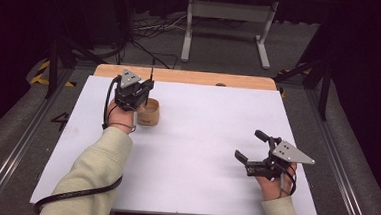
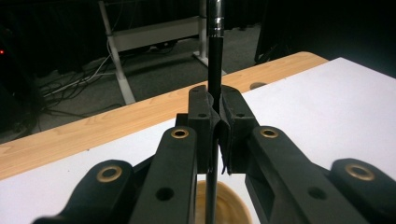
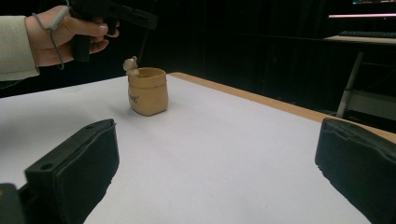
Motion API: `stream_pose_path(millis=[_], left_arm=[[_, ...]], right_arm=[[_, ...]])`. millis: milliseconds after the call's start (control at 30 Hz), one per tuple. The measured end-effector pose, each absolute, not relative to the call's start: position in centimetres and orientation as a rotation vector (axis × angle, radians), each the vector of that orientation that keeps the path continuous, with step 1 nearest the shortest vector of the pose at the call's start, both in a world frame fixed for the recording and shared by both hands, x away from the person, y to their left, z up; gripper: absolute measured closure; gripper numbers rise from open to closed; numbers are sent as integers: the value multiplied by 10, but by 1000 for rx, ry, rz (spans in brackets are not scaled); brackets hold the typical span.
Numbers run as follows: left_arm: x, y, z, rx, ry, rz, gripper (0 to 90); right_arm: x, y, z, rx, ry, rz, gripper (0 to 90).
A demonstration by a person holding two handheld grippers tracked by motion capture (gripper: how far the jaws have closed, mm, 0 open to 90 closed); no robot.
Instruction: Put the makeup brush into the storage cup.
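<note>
Left gripper (image 2: 215, 135) clamped on thin black pen (image 2: 214, 70), upright above tan sack-shaped cup (image 3: 147, 91); right gripper (image 3: 215, 172) apart.

A wooden table (image 1: 190, 77) carries a white sheet (image 1: 201, 138); a tan cup (image 1: 149, 111) stands on it.

Left tongs (image 1: 147, 84) over tan cup (image 1: 148, 112); right tongs (image 1: 250, 146) spread, apart.
</note>
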State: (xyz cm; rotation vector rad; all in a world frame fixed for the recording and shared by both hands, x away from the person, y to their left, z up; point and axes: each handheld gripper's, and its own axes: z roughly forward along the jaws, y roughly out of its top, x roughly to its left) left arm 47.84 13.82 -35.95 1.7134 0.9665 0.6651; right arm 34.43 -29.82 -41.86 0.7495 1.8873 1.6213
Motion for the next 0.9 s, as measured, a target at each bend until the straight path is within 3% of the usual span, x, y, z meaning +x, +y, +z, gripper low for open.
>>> stream_pose_path(millis=[900], left_arm=[[485, 147, -388, 1711, 975, 569, 843]], right_arm=[[346, -297, -422, 760, 1906, 1631, 1]])
